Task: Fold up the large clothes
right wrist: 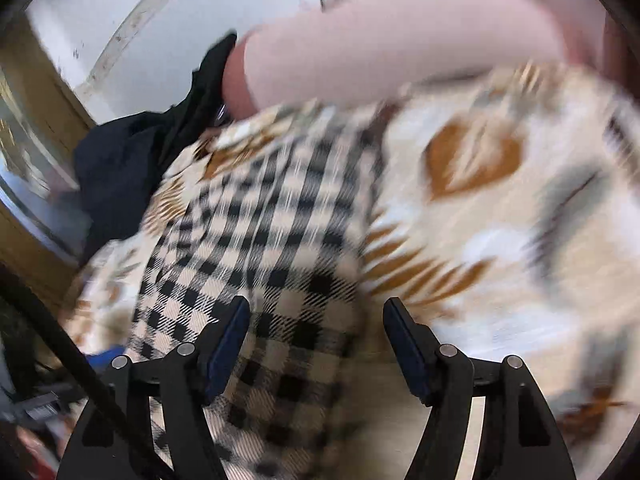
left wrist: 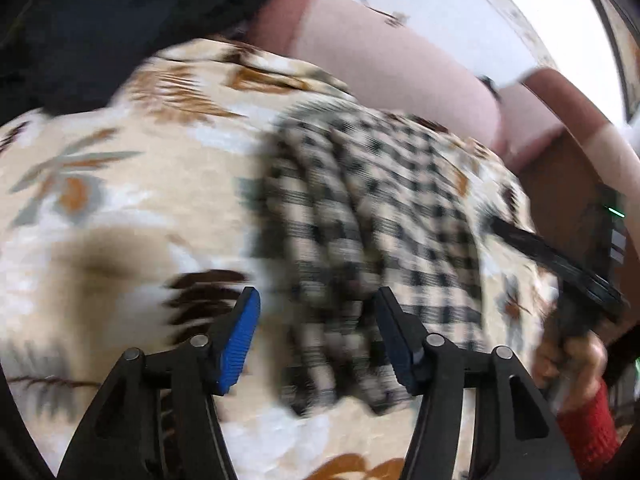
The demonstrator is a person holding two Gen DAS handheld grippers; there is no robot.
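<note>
pale wall (left wrist: 460,4) and a pink headboard (left wrist: 392,64) back a bed spread with a cream leaf-print blanket (left wrist: 120,184). left of the checked garment (left wrist: 360,216), a black cloth (left wrist: 88,28) lies heaped at the blanket's far edge. the checked garment sits bunched mid-blanket. the left gripper (left wrist: 316,340) hovers over its near end, fingers apart, gripping nothing. right of the garment, a hand (left wrist: 568,360) in a red cuff carries the right gripper (right wrist: 316,344), fingers likewise spread over the checks, pressing nothing.
</note>
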